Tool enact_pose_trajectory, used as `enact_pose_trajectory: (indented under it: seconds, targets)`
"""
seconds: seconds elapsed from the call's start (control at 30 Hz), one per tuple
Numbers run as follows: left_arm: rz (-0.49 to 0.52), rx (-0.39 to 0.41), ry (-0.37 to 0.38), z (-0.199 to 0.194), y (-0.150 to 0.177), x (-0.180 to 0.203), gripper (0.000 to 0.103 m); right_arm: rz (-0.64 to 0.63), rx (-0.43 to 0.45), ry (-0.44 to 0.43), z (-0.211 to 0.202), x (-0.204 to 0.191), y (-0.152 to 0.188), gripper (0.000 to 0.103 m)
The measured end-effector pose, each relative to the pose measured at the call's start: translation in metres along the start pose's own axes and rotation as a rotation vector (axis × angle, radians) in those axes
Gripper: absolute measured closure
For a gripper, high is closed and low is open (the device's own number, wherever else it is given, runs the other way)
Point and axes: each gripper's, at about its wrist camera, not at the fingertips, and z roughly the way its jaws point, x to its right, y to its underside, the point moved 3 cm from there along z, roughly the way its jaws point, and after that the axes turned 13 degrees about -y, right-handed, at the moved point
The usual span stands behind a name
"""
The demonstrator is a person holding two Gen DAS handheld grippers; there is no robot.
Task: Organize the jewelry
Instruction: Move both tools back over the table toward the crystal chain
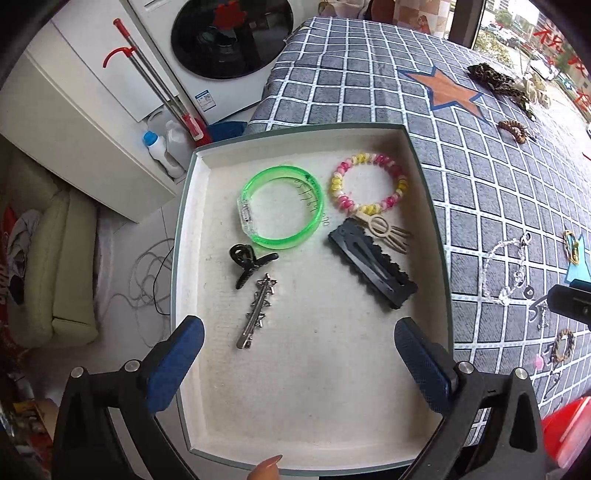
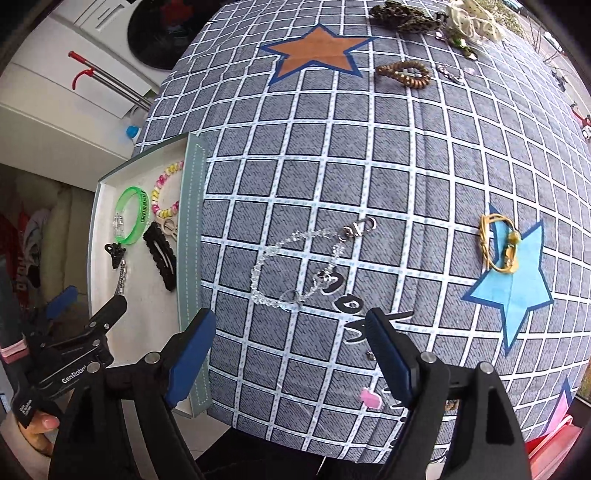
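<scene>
A white-lined tray holds a green bangle, a pink and yellow bead bracelet, a black scalloped hair clip, a beige claw clip, a small black claw clip and a silver star hairpin. My left gripper hangs open above the tray's near half with nothing between its fingers. Over the checked cloth to the tray's right, my right gripper is open and empty. A clear bead chain lies just beyond its tips.
Loose on the cloth are a yellow bracelet on a blue star, a brown coil tie, a leopard scrunchie and a small pink piece. The tray sits at the table's left edge, above the floor and a washing machine.
</scene>
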Motion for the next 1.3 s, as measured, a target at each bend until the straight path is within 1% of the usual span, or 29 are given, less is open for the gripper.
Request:
enact_pose_trajectory:
  seconds: [0.17,0.3,0.43,0.57,0.73,0.87,1.0,1.03,1.1,1.3]
  targets:
    - [0.09,0.037,0.044,-0.025,-0.011,0.038,0.0,0.082,0.021,0.029,-0.022,0.04,0.031,0.015]
    - [0.163,0.063,0.07,-0.04,-0.019,0.074,0.0,0.166,-0.004,0.058,-0.032,0.074,0.059,0.015]
    - [0.213,0.08,0.092,-0.05,-0.024,0.103,0.0,0.263,-0.018,0.103,-0.038,0.106,0.088,0.015]
    - [0.254,0.074,0.108,-0.052,-0.027,0.125,0.0,0.337,-0.015,0.119,-0.047,0.131,0.109,0.015]
    - [0.3,0.043,0.137,-0.049,-0.029,0.148,0.0,0.383,0.006,0.131,-0.058,0.153,0.122,0.015]
    - [0.34,0.045,0.131,-0.045,-0.033,0.169,0.0,0.388,0.011,0.126,-0.065,0.168,0.125,0.015]
    - [0.348,0.029,0.128,-0.036,-0.041,0.183,0.0,0.375,0.015,0.119,-0.073,0.179,0.126,0.015]
    - [0.349,0.026,0.123,-0.033,-0.042,0.185,0.0,0.369,0.016,0.118,-0.077,0.188,0.123,0.015]
    - [0.352,0.022,0.114,-0.027,-0.045,0.188,0.0,0.352,0.019,0.121,-0.084,0.2,0.109,0.015]
    - [0.361,0.006,0.097,-0.008,-0.049,0.192,0.0,0.308,0.036,0.123,-0.085,0.21,0.061,0.015]
